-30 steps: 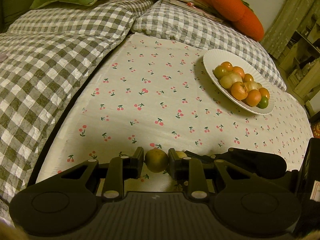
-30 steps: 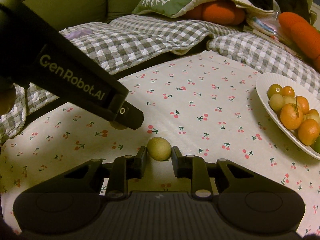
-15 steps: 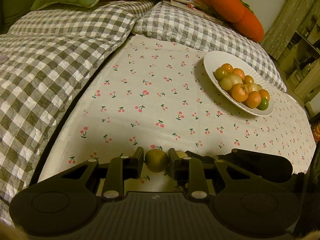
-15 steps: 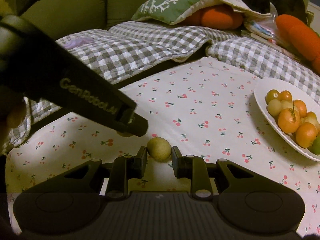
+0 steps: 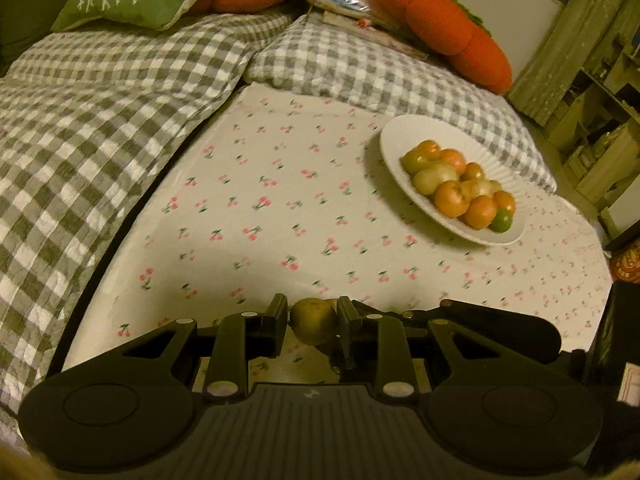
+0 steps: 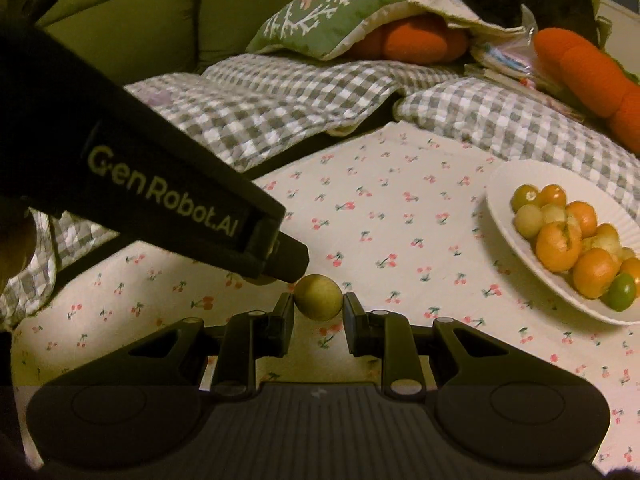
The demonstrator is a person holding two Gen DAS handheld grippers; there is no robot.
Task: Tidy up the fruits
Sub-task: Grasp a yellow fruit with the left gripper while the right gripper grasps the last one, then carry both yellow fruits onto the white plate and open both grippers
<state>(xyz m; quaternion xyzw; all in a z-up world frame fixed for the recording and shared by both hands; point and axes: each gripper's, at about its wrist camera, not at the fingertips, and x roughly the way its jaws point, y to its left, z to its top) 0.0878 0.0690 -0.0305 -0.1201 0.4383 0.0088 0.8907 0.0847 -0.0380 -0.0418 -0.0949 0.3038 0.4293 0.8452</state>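
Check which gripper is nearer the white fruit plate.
Right. The right gripper, shut on a small fruit, has the plate off to its right; the left gripper, shut on a second fruit, sits on its far side from the plate.

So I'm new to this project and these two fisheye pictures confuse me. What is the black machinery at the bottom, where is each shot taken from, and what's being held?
There is no robot. A person holds one pair of tongs in each hand, and a camera on each looks along its fingers. In the left view, the left tongs are shut on a small yellow-green fruit. In the right view, the right tongs are shut on a similar round fruit, and the black bar marked GenRobot.AI is the left tool seen from the side. Below lies a cherry-print cloth with a white plate of oranges and green fruits.
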